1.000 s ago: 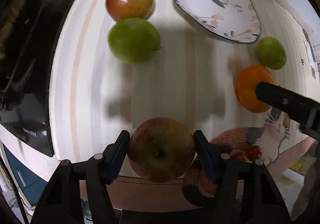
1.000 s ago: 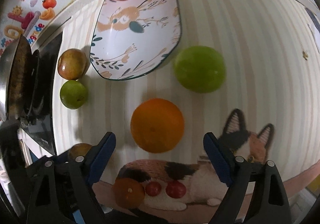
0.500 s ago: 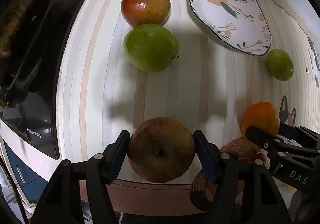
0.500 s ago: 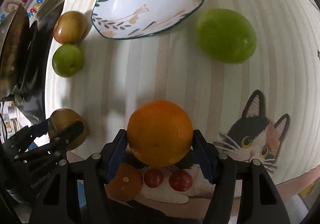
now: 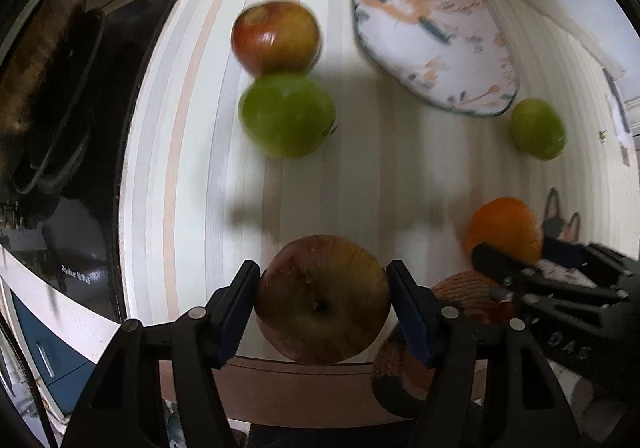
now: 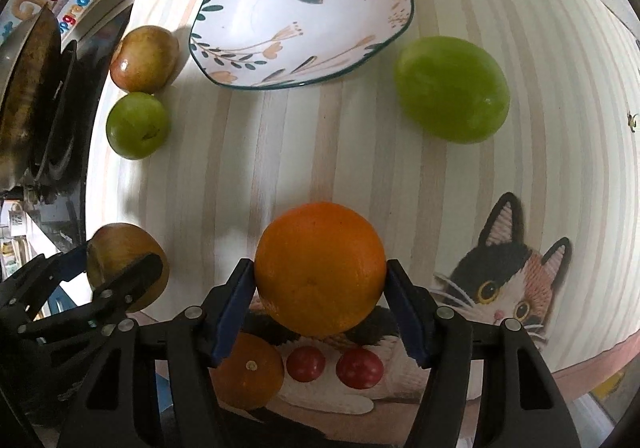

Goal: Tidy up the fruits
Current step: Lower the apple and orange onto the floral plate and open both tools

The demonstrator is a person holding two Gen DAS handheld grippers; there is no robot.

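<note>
Fingers [image 5: 394, 308] downward, clamping apple [image 5: 322, 298]

A pale striped surface [image 6: 520, 0] is carrying everything. A patterned plate [image 6: 304, 16] is sitting toward its far edge. Left of the plate, a reddish apple [image 6: 144, 58] is lying just beside a small green apple [image 6: 137, 125]. A larger green fruit [image 6: 451, 88] is resting right of the plate, apart from it. Near the front edge, a printed cat picture [image 6: 508, 280] is covering part of the surface, where a small orange [image 6: 248, 372] and two red cherry tomatoes [image 6: 332, 366] are lying close together.
</note>
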